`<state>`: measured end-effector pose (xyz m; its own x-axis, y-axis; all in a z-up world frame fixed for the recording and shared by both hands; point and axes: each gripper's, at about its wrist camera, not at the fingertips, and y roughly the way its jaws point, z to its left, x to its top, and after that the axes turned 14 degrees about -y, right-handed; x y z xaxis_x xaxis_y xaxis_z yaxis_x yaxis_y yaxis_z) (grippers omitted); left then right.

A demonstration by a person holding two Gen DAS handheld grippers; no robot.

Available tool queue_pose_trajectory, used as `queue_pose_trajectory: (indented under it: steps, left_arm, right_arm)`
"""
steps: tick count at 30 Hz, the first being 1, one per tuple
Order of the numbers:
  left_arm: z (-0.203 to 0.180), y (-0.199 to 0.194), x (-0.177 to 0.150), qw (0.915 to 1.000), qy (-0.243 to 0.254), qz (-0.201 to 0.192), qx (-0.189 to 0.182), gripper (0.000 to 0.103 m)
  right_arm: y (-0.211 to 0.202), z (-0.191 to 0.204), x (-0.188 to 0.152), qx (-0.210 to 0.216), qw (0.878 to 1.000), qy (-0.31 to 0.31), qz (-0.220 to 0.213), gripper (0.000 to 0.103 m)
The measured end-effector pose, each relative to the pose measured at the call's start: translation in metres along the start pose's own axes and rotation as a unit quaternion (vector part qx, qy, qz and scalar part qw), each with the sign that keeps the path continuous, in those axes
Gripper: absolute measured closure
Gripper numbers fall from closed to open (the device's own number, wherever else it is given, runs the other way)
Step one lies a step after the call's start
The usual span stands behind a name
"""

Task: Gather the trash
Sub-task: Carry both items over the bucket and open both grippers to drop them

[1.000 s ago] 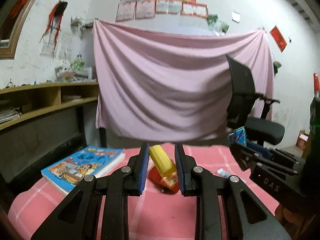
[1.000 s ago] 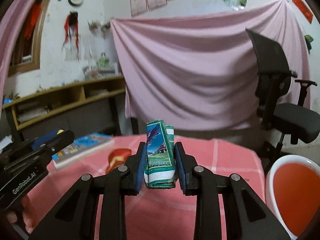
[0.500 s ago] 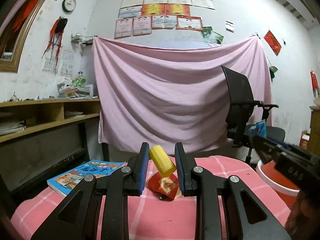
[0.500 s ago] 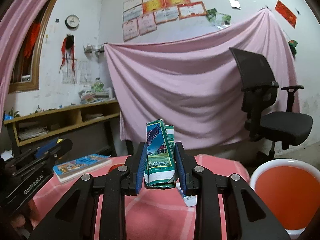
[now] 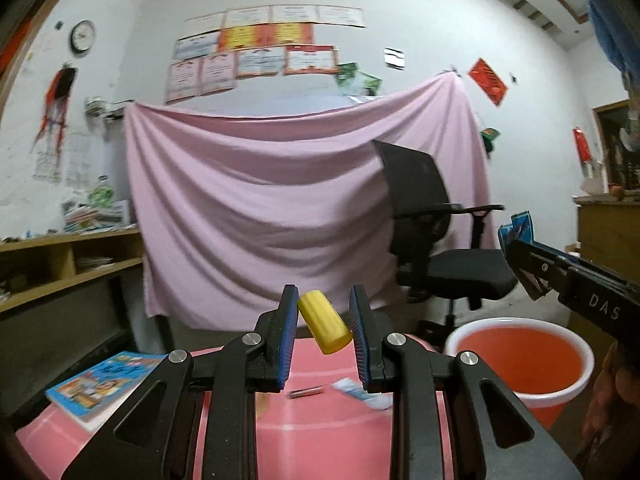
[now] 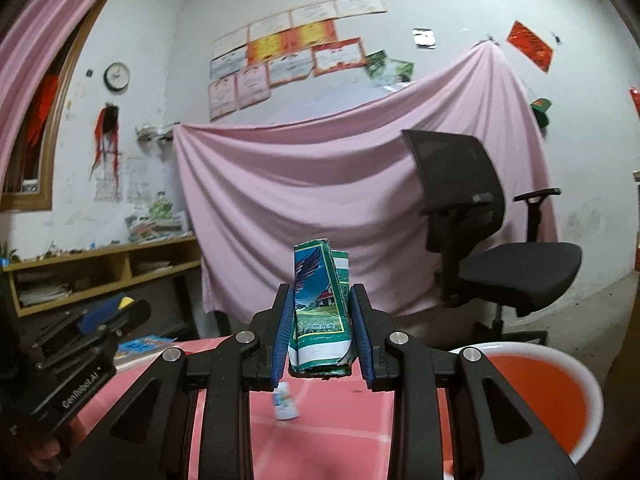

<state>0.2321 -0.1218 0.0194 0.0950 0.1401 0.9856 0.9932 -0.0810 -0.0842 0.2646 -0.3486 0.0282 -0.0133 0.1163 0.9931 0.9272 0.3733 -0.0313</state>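
My left gripper (image 5: 323, 322) is shut on a small yellow ribbed cylinder (image 5: 323, 322), held tilted above the pink checked table (image 5: 320, 416). My right gripper (image 6: 321, 316) is shut on a crumpled green and blue printed packet (image 6: 321, 312) standing upright between the blue pads. An orange bin with a white rim (image 5: 520, 358) stands past the table's right edge, also seen in the right wrist view as the bin (image 6: 536, 396). The right gripper (image 5: 520, 240) shows at right in the left wrist view, and the left gripper (image 6: 116, 308) at left in the right wrist view.
On the table lie a small white wrapper (image 5: 360, 392), a thin dark stick (image 5: 306, 392) and a blue picture book (image 5: 100, 384). A black office chair (image 5: 432, 240) stands behind the bin before a hanging pink sheet (image 5: 260, 208). Wooden shelves (image 5: 60, 264) line the left wall.
Both grippers have swung to the right and risen a little with their loads. The orange bin has come into fuller view; the red wrapper on the table has left the left wrist view.
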Motion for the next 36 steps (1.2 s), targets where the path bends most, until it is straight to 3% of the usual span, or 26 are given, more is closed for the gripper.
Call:
queue_pose_trajectory:
  steps: [10,12,17,22,27,32,36]
  left_arm:
    - [-0.089,0.039,0.010,0.9934,0.041,0.031,-0.102,0.081]
    - [-0.100,0.049,0.011,0.9902,0.036,0.053,-0.124,0.081]
    - [-0.129,0.083,-0.003,0.9713,0.012,0.163,-0.173,0.081]
    - [-0.156,0.122,-0.023,0.9493,0.011,0.258,-0.179,0.081]
    - [-0.173,0.144,-0.044,0.9271,0.013,0.328,-0.180,0.081]
    - [-0.175,0.152,-0.057,0.9172,0.011,0.357,-0.176,0.081]
    - [-0.173,0.156,-0.057,0.9154,0.006,0.365,-0.171,0.081]
  right_arm:
    - [-0.017,-0.070,-0.004,-0.076,0.995,0.065,0.002,0.075]
    - [-0.016,-0.082,-0.009,-0.090,0.992,0.083,0.020,0.075]
    - [-0.003,-0.114,-0.031,-0.125,0.977,0.133,0.114,0.075]
    - [0.007,-0.137,-0.056,-0.118,0.959,0.181,0.182,0.074]
    - [0.010,-0.143,-0.072,-0.105,0.950,0.202,0.214,0.074]
    - [0.010,-0.148,-0.079,-0.107,0.943,0.216,0.229,0.073]
    - [0.011,-0.153,-0.084,-0.112,0.937,0.226,0.241,0.072]
